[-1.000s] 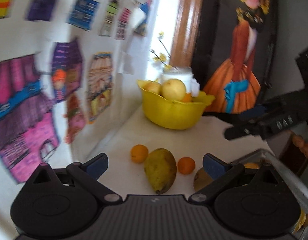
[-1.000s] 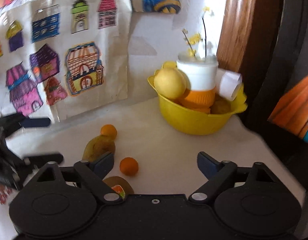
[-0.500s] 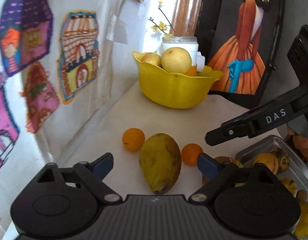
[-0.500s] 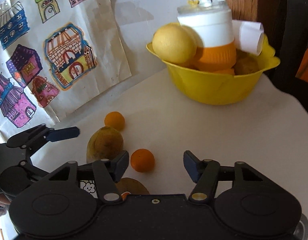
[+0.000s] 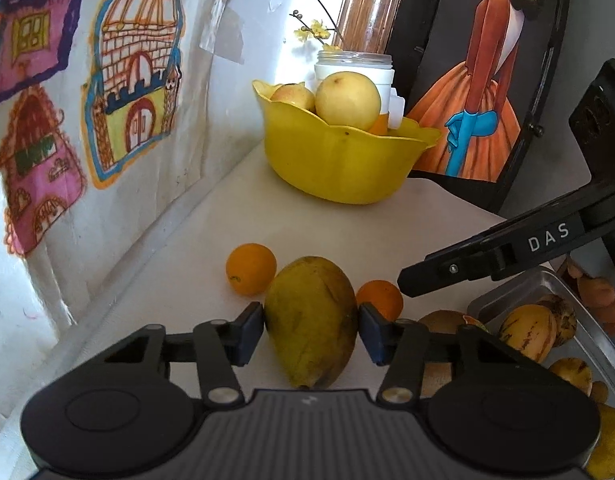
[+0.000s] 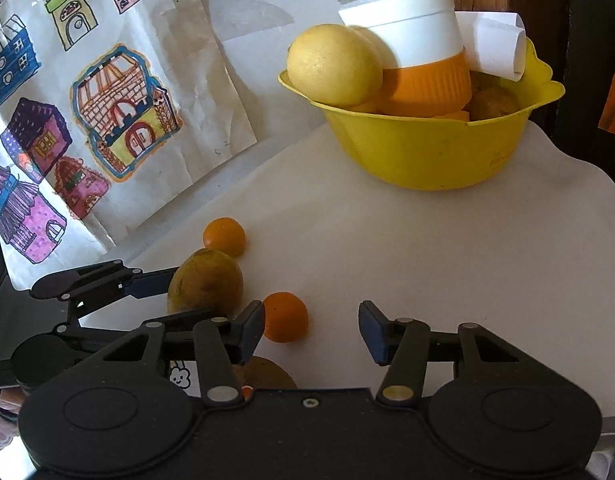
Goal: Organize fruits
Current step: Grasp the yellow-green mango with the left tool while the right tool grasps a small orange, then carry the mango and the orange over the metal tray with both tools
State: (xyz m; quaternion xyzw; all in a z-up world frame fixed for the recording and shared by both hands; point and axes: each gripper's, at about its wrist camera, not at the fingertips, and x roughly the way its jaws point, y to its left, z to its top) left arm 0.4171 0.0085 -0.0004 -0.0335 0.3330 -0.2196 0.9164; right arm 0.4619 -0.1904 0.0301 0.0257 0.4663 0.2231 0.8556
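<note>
While my left tool has just closed across the mango lying on the table, I judge it heavy, smooth, bruisable; my half-closed right tool holds nothing.

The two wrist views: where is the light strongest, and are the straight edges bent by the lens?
Left wrist view: brightest behind the yellow bowl; the wooden post leans. Right wrist view: glare on the white table; its edge curves, and the corners go dark.
</note>
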